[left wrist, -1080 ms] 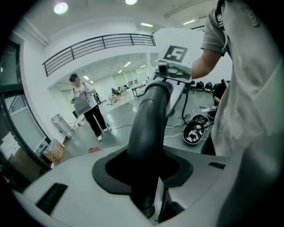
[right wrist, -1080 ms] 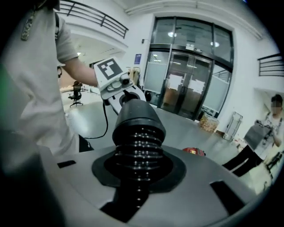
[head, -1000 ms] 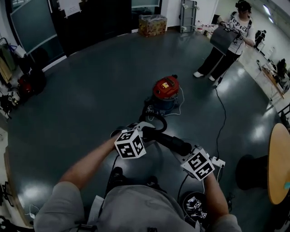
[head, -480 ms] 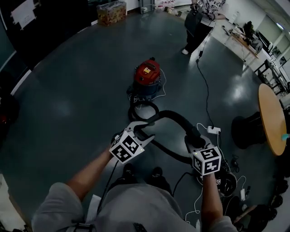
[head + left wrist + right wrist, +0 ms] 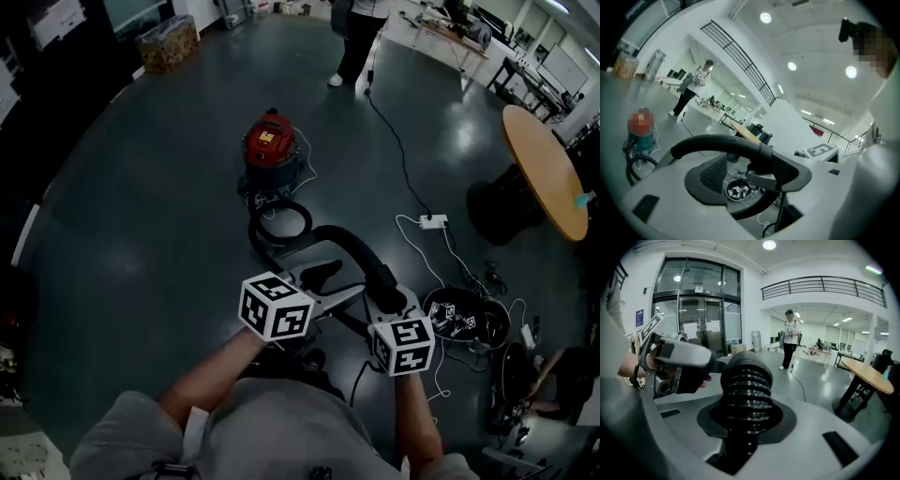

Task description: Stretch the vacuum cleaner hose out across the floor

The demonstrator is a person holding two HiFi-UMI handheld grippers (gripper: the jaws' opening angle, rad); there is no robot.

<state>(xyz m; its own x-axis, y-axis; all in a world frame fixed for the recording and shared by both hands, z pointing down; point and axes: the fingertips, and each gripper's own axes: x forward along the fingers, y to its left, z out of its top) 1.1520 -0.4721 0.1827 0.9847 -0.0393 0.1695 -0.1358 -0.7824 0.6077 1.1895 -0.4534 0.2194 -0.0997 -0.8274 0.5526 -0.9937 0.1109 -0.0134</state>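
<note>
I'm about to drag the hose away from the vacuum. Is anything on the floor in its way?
Yes, on the right: a white power strip with its cables, a black tub and the round table. The floor on the left shows no obstacle. The right gripper has its jaws shut on the hose.

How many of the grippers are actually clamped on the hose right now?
1. The right gripper is shut on the ribbed hose. The left gripper has just been opening its jaws; they stand apart, pressing nothing.
</note>
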